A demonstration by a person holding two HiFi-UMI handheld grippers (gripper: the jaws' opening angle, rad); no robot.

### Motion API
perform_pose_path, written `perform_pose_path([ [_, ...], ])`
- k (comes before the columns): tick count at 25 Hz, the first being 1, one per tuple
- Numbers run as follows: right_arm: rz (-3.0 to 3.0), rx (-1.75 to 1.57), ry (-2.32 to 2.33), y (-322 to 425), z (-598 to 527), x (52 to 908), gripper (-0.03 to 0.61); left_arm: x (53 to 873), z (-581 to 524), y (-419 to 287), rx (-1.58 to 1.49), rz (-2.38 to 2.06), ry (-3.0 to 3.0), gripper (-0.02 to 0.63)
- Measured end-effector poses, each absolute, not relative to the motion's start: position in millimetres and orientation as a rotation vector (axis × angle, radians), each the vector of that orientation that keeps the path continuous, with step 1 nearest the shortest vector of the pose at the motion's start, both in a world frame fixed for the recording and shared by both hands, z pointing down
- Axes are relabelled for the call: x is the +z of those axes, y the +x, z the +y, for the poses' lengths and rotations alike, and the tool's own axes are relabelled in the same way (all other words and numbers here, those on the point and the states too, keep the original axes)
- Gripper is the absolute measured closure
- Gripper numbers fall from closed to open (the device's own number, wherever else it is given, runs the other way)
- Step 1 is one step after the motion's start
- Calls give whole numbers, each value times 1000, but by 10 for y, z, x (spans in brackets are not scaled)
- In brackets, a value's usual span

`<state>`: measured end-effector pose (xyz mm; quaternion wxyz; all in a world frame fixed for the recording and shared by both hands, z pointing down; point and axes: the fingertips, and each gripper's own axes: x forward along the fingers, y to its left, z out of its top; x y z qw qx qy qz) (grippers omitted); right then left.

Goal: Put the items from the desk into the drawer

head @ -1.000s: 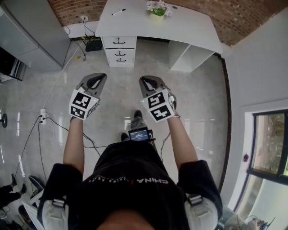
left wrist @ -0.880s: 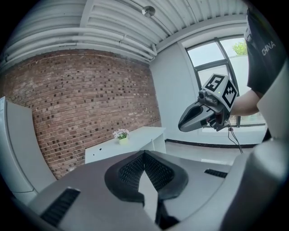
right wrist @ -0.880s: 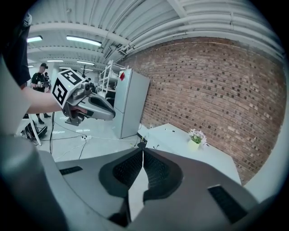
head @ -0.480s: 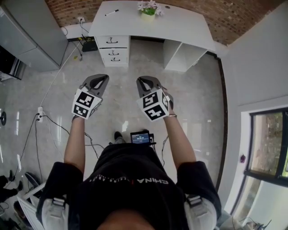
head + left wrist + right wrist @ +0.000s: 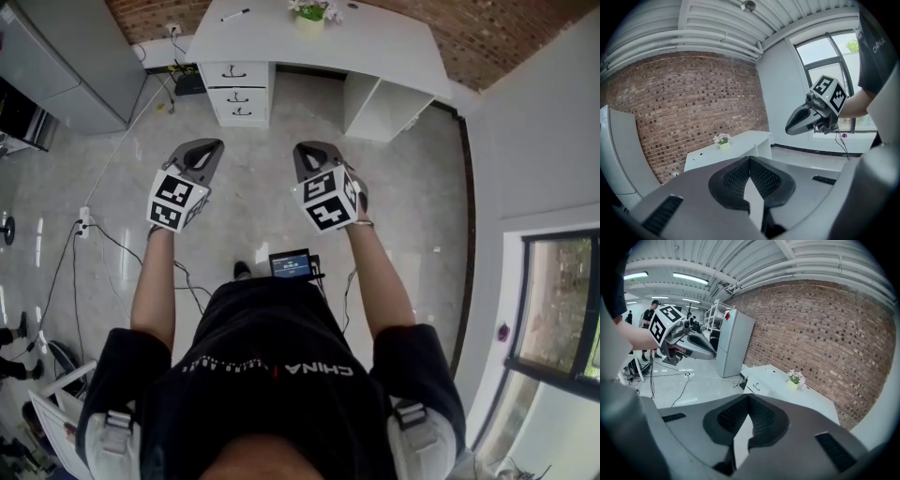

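In the head view, we see the left gripper [image 5: 204,150] and the right gripper [image 5: 307,155] held side by side at mid-frame over pale floor, both pointing toward the top edge. Each has its jaws together and carries nothing. The white desk [image 5: 375,47] runs along the top edge, well apart from both grippers, in front of a brick wall [image 5: 506,37]. On it lie a dark marker [image 5: 234,15] toward the upper left and a flower pot [image 5: 314,13] at top centre. The drawer unit [image 5: 241,94] sits under the desk's left end with all three drawers closed. A grey cabinet [image 5: 66,66] fills the upper left corner. Cables [image 5: 103,246] trail across the floor at the left, and a window [image 5: 562,309] shows at the right edge.

In the left gripper view, the jaws fill the lower half of the frame. Their black ribbed pads [image 5: 738,178] meet at the tips in the centre with nothing between them. Beyond them, left of centre, we see the desk [image 5: 740,143] with the flower pot [image 5: 723,140] on it. The right gripper [image 5: 806,123] hangs at the upper right, before the window.

In the right gripper view, the pads [image 5: 733,417] likewise meet at the tips and grip nothing. The desk [image 5: 787,392] and flower pot [image 5: 794,378] lie right of centre under the brick wall. The cabinet [image 5: 733,345] stands left of them, and the left gripper [image 5: 693,345] is at the upper left.
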<state>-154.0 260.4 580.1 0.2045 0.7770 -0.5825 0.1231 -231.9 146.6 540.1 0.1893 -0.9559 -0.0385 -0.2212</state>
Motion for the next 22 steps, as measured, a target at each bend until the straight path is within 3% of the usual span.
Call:
perform_pose_path([
  [22, -1663, 354, 2151, -1641, 2505, 5846, 563, 5413, 1579, -2284, -588, -166, -2717, 601],
])
